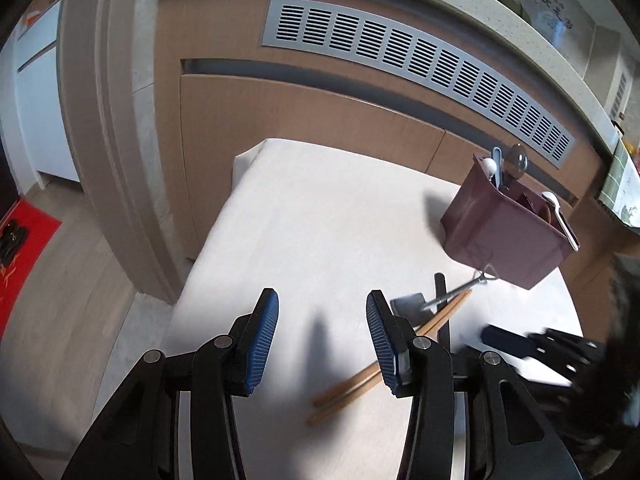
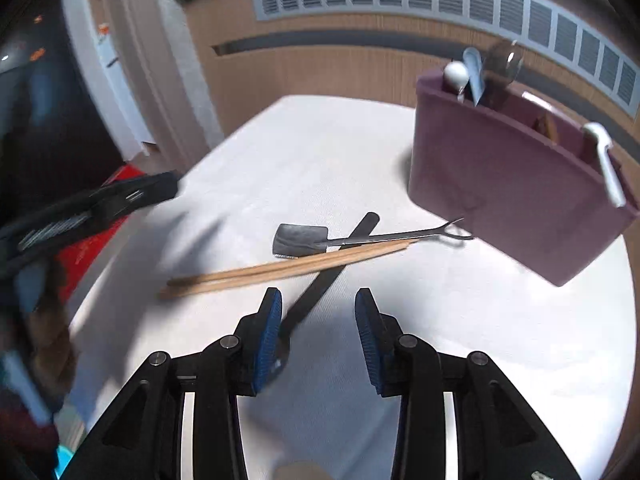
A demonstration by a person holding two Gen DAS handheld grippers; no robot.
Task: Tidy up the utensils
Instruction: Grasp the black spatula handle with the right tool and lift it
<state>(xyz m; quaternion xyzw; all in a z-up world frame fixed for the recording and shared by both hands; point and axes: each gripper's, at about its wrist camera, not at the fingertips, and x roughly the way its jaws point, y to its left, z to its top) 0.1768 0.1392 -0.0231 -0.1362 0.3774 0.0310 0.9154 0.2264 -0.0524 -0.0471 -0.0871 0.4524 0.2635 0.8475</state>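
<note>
The right tool [image 2: 318,336] stood partly open and empty, its left pad just over the near end of a black utensil [image 2: 324,276] whose long axis ran away from it, up and to the right. The left tool [image 1: 322,340], also partly open and empty, had the utensils off to its right, so the right hand was judged nearer. Beyond, on the desk [image 2: 320,152], chopsticks [image 2: 280,270] and a small metal spade [image 2: 304,238] lay crosswise over the black utensil, and the holder [image 2: 500,184], with utensils already in it, stood farther right.
</note>
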